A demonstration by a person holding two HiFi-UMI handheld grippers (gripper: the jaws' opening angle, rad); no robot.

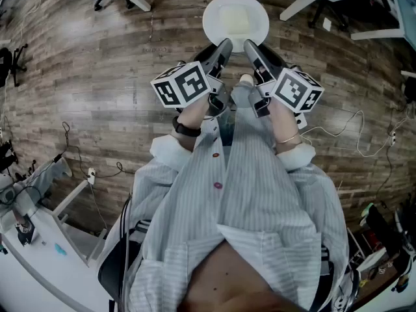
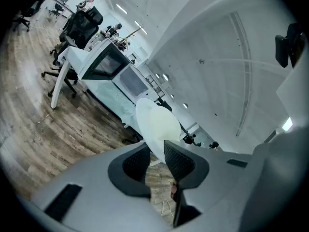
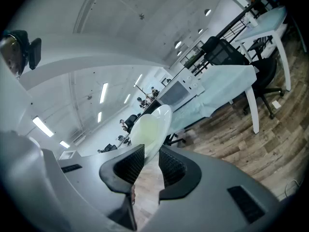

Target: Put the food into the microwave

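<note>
A white plate (image 1: 235,19) with a pale yellow square of food (image 1: 235,17) hangs level above the wooden floor. My left gripper (image 1: 225,43) is shut on its near left rim and my right gripper (image 1: 249,43) on its near right rim. In the left gripper view the plate (image 2: 155,122) stands edge-on between the dark pads of the left gripper (image 2: 155,151). In the right gripper view the plate (image 3: 150,129) runs into the right gripper (image 3: 150,156) the same way. A dark-doored microwave (image 2: 107,64) stands on a white table (image 2: 72,57) across the room.
Office chairs (image 2: 79,23) and white desks (image 3: 227,76) line the room's edges. Cables (image 1: 351,132) trail over the wooden floor (image 1: 97,77). A white desk corner (image 1: 39,252) lies at the person's lower left, and their striped shirt (image 1: 253,200) fills the lower head view.
</note>
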